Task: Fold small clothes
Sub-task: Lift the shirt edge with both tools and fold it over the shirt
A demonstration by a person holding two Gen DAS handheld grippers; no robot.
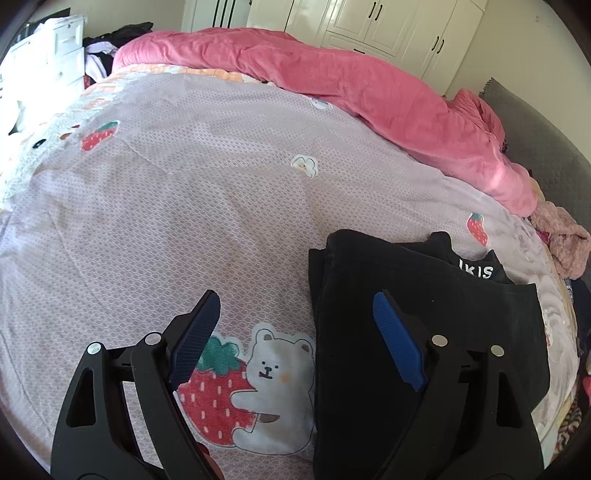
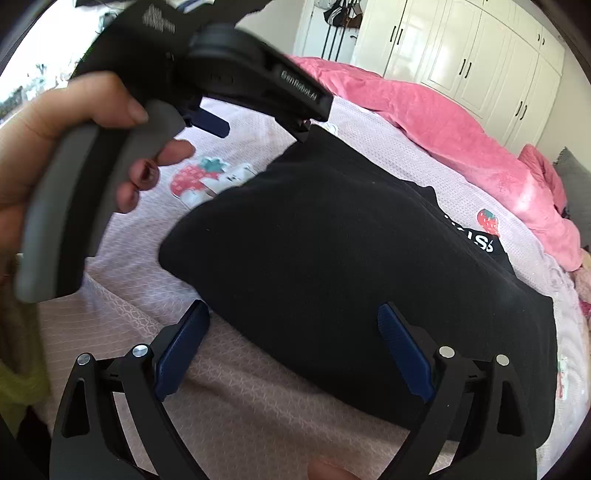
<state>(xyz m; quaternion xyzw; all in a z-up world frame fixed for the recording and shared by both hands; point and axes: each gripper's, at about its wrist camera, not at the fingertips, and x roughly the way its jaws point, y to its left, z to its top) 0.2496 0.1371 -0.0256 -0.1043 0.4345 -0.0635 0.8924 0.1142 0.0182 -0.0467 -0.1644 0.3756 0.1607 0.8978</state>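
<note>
A folded black garment (image 1: 347, 280) with white lettering (image 1: 476, 271) lies flat on the lilac bed sheet (image 1: 184, 184). My left gripper (image 1: 295, 299) is open just above the garment's left edge: one pad is over the sheet, the other over the black cloth, and nothing is gripped. In the right wrist view the same garment (image 2: 332, 240) fills the middle. My right gripper (image 2: 293, 308) is open over its near edge, with nothing between the pads. A hand (image 2: 55, 129) holding the left gripper's grey handle (image 2: 74, 192) shows at upper left.
A pink duvet (image 1: 369, 92) is bunched along the far side of the bed. White wardrobe doors (image 1: 369, 22) stand behind it. A pile of clothes (image 1: 565, 243) sits at the right edge and white drawers (image 1: 48, 48) at far left. A strawberry-and-bear print (image 1: 251, 384) lies under the left gripper.
</note>
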